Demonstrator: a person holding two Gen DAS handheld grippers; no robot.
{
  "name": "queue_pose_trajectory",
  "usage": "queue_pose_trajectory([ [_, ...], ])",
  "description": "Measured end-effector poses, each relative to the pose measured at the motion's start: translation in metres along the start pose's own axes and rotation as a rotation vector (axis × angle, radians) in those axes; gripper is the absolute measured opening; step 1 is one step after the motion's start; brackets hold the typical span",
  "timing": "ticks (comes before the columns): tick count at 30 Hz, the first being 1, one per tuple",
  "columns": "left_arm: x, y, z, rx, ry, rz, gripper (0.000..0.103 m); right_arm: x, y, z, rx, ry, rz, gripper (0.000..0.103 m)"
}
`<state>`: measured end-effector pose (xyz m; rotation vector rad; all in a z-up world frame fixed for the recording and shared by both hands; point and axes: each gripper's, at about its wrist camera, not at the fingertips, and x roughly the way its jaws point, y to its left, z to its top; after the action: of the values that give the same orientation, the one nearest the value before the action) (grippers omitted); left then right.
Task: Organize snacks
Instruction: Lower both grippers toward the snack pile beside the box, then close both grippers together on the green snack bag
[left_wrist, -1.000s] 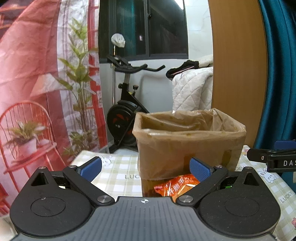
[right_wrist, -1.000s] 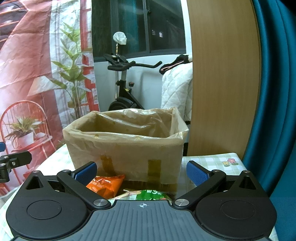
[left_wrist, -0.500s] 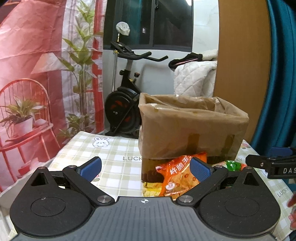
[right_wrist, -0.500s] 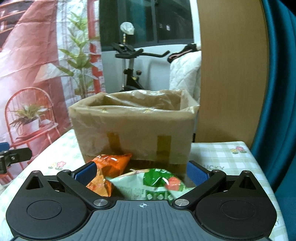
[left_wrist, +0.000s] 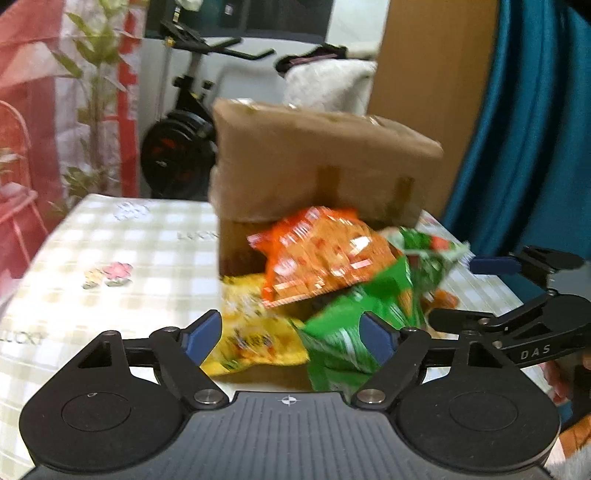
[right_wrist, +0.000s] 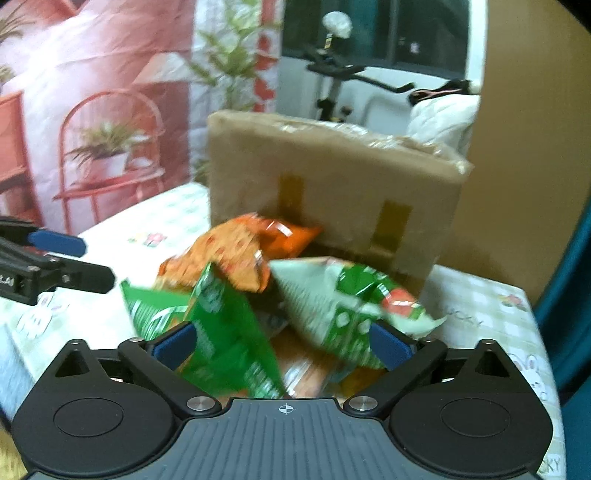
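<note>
On the checked surface (left_wrist: 122, 240), in front of the brown box (left_wrist: 317, 162) lined with a plastic bag, the snack packets lay in a loose heap. An orange packet (left_wrist: 317, 254) leaned against the box front, with a yellow packet (left_wrist: 255, 332) lower down and a green packet (left_wrist: 354, 314) overlapping both. My left tool (left_wrist: 291, 338) had just been closing a little, yet its blue pads stood spread, with the yellow and green packets between them and, as far as the blur let me judge, not pinched. My right tool (right_wrist: 280, 343) had also just been narrowing slightly and was likewise spread wide over the pile, a dark green packet (right_wrist: 229, 332) and a pale green packet (right_wrist: 343, 306) lying between its pads. Each tool showed at the edge of the other's view.
</note>
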<state>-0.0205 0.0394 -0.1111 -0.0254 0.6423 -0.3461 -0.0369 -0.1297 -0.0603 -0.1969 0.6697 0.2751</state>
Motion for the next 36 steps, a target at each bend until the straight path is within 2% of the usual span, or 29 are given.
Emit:
queue_pose_trajectory([
  [6, 0.015, -0.01, -0.008, 0.007, 0.021, -0.066, 0.083, 0.005, 0.009, -0.005, -0.087, 0.008, 0.081, 0.098],
  [13, 0.038, -0.013, -0.007, -0.043, 0.054, -0.115, 0.083, 0.023, 0.014, -0.003, -0.108, 0.027, 0.172, 0.097],
  [17, 0.044, -0.014, -0.009, -0.062, 0.069, -0.139, 0.081, 0.034, 0.012, -0.005, -0.084, 0.048, 0.216, 0.09],
  [19, 0.045, -0.014, -0.009, -0.071, 0.077, -0.152, 0.076, 0.038, 0.009, -0.007, -0.065, 0.057, 0.238, 0.087],
  [25, 0.041, -0.005, -0.007, -0.115, 0.076, -0.165, 0.059, 0.034, 0.003, -0.007, -0.03, 0.054, 0.262, 0.076],
  [28, 0.038, -0.005, -0.006, -0.115, 0.072, -0.175, 0.057, 0.029, -0.003, -0.008, 0.002, 0.059, 0.277, 0.071],
  [36, 0.028, -0.015, -0.005, -0.082, 0.048, -0.169, 0.057, 0.015, -0.004, -0.012, 0.034, 0.03, 0.28, 0.07],
])
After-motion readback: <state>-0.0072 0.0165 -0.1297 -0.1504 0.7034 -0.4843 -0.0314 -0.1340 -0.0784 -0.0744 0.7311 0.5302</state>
